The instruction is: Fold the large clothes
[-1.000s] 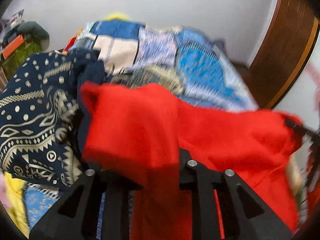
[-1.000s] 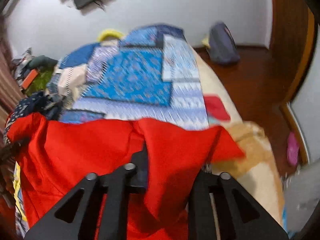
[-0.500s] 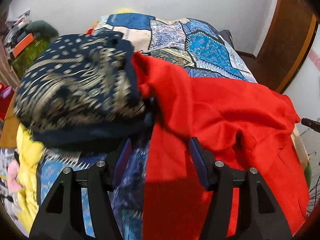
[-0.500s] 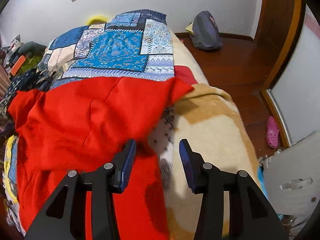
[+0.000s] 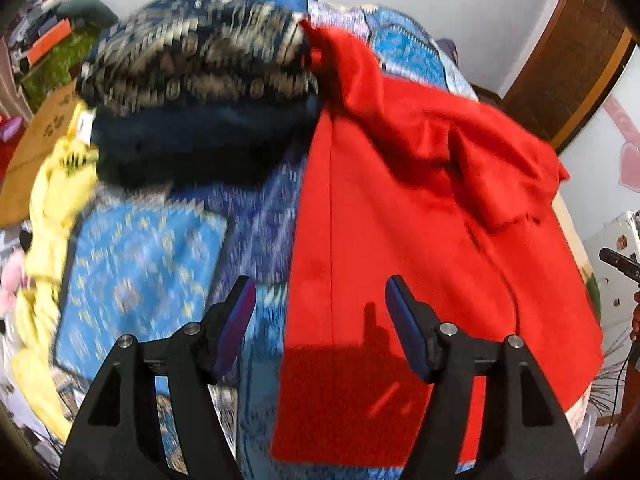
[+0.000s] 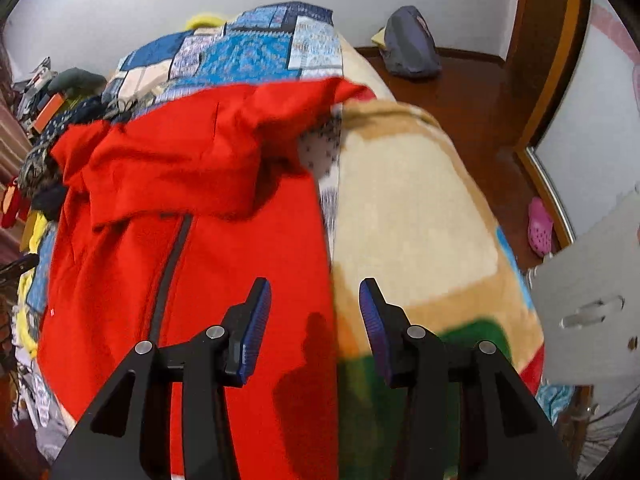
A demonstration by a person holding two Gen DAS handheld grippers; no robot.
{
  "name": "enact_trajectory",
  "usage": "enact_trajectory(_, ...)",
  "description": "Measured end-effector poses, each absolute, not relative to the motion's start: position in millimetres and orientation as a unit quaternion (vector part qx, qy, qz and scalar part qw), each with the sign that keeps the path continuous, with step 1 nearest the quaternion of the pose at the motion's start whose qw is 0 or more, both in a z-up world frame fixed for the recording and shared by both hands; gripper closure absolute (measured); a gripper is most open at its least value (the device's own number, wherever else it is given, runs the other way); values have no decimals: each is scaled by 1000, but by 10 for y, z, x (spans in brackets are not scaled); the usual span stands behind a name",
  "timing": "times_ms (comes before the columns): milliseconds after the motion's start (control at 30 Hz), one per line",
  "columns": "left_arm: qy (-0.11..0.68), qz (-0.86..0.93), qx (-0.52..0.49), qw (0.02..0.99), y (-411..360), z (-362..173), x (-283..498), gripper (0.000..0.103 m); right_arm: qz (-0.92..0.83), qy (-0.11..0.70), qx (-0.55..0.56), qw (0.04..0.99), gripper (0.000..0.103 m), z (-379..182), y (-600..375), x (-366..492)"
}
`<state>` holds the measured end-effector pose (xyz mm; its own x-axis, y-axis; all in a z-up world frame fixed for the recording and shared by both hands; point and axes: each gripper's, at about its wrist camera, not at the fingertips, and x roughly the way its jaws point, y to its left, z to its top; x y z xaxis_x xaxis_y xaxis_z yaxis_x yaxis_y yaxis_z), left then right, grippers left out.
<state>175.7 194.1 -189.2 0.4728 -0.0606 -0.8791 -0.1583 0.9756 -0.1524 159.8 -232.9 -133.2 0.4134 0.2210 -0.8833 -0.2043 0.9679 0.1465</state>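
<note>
A red garment (image 5: 420, 232) lies spread across a bed, its upper part folded down over its body and a dark zipper line (image 6: 170, 264) running along its front. The left gripper (image 5: 320, 304) hovers above the garment's left edge with its jaws spread wide and nothing between them; one finger (image 5: 236, 324) sits over the blue patchwork bedspread (image 5: 136, 280), the other over red cloth. The right gripper (image 6: 314, 312) hangs above the garment's right edge, jaws likewise apart and empty, straddling the line where red fabric meets a beige blanket (image 6: 408, 208). A folded navy-and-gold patterned cloth (image 5: 200, 60) rests just beside the garment's top left corner, touching it. Beyond that cloth, away from the garment, a yellow cloth (image 5: 56, 192) trails along the bedspread's edge. On the wooden floor past the blanket side of the garment, well apart from it, sit a grey bag (image 6: 410, 46) and a pink clog (image 6: 540, 226).
</note>
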Motion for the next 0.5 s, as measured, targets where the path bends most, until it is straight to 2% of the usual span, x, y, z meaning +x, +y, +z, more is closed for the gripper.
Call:
enact_trajectory(267,553,16,-174,815,2011,-2420,1435,36,118,564,43,816,61,-1598,-2470,1258)
enact_trajectory(500,531,-16,-299,793,2110,-2604,1212,35,125,572,86,806,61,-1782,-2516,1038)
